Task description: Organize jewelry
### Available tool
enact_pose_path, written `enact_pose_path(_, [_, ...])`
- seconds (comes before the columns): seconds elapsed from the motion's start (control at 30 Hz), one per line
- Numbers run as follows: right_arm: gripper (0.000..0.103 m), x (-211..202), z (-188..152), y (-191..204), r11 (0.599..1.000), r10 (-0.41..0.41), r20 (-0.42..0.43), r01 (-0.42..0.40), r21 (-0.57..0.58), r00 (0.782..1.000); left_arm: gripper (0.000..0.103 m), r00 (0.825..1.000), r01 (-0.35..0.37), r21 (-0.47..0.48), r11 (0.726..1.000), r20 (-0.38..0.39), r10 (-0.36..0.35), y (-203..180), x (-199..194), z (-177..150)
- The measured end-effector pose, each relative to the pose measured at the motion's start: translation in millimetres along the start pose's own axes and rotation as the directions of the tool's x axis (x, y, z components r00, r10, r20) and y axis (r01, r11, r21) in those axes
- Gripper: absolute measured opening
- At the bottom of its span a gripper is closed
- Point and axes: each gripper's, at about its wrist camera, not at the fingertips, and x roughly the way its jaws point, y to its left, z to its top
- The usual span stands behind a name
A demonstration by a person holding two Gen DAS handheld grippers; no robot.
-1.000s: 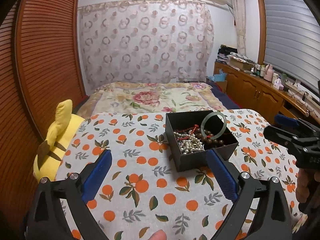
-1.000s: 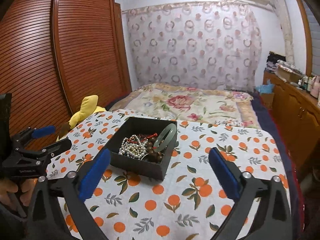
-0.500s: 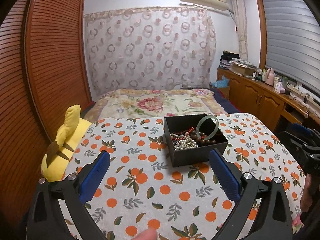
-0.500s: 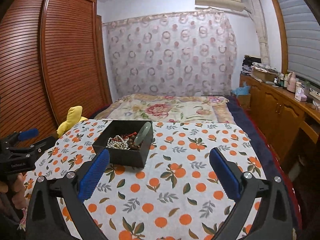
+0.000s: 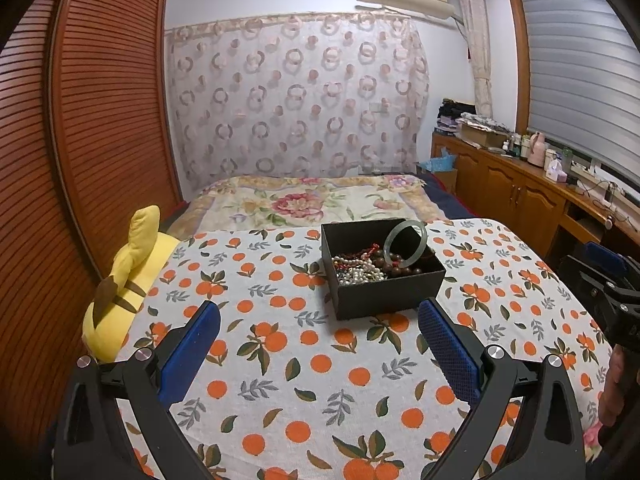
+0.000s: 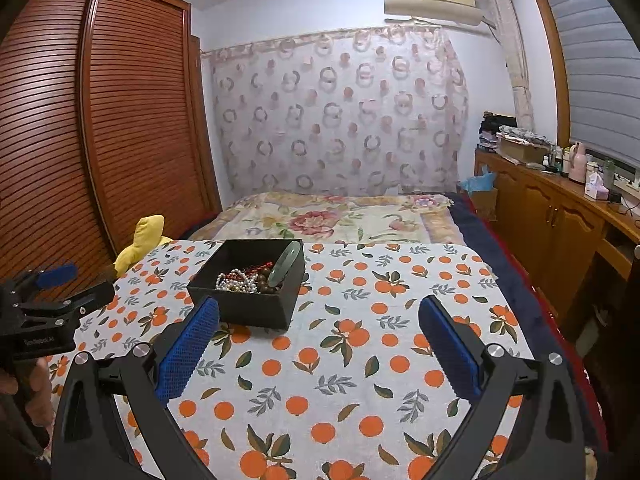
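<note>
Jewelry (image 5: 368, 266) lies heaped in one black box (image 5: 390, 294): white pearls toward the box's near-left corner, a red strand behind them, dark wooden beads to the right, and a pale green bangle (image 5: 405, 243) propped on edge against the box's right wall. Gathering every piece into a single open-topped container keeps the loose strands from wandering over the cloth, and the bangle likely stands tilted only because the pile beneath gives it no flat place to lie. Around the box, an orange-print cloth (image 5: 304, 364) covers the counter, a soft footing on which beads would not roll far. Left of the box and off the cloth's edge sits a yellow plush (image 5: 120, 292); beyond the box is a bed with a floral quilt (image 5: 304, 202). Nearer than the box, the left claw (image 5: 318, 338) hangs above the cloth with its blue pads spread wide and nothing between them, the box just ahead of its right pad. Right claw (image 6: 318, 334) is likewise spread wide and empty, with the box just past its left pad. Both being held apart from the box and level suggests either a pause before reaching in or sorting judged complete; which one, I cannot tell.
</note>
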Motion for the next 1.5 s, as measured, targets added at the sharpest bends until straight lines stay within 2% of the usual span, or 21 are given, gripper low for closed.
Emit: enact_pose_path(1.5, [0.101,-1.3,-1.3,0.7,1.000,0.001,0.005,-0.001,-0.001,1.000,0.096,1.000,0.006,0.005,1.000,0.021,-0.006,-5.6,-8.4,-0.4])
